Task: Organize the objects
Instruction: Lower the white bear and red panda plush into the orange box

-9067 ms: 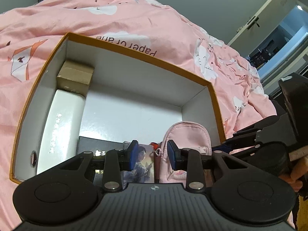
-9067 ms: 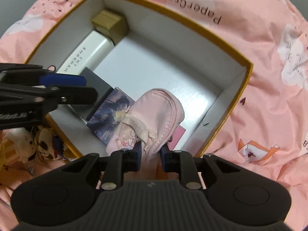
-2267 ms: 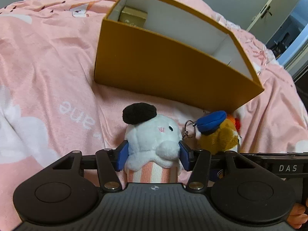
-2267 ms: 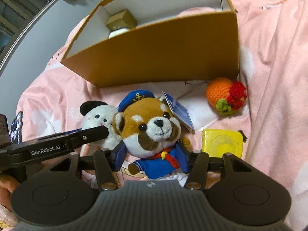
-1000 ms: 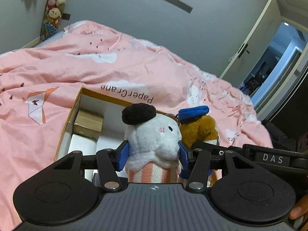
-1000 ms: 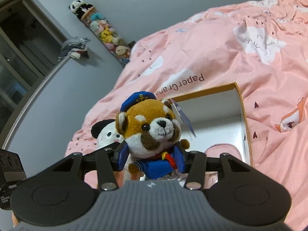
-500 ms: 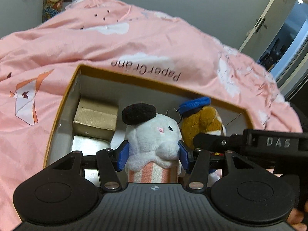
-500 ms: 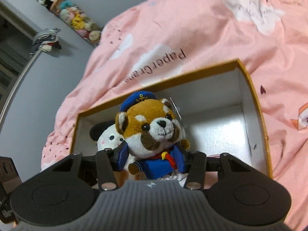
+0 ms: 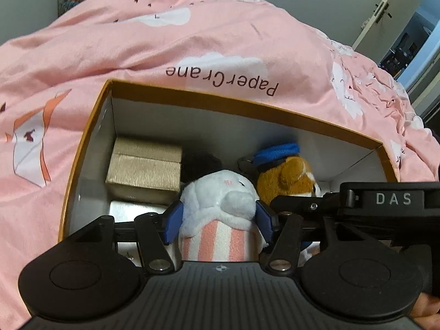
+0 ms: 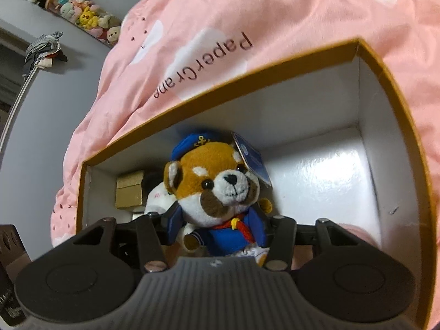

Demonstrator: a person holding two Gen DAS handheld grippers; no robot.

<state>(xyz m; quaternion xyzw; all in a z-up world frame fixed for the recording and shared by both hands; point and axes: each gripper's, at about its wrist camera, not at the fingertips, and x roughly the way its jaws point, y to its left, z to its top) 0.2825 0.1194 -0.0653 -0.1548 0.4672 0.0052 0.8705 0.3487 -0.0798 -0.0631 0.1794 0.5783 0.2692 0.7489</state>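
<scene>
A white plush toy (image 9: 217, 200) with a pink-striped body sits pinched between the blue pads of the left hand-held gripper (image 9: 218, 220), low inside an orange box (image 9: 242, 107) with white walls. Just to that gripper's right, a red panda plush (image 10: 217, 189) in a sailor suit is clamped by the right hand-held gripper (image 10: 220, 231), the two toys pressed side by side. Ahead and left of the white toy lies a gold box (image 9: 144, 170). The orange box rests on a pink bed cover (image 9: 192, 35). Likely risks: the crowded grippers may knock together on release, or a toy may snag on a pad and lift back out.
</scene>
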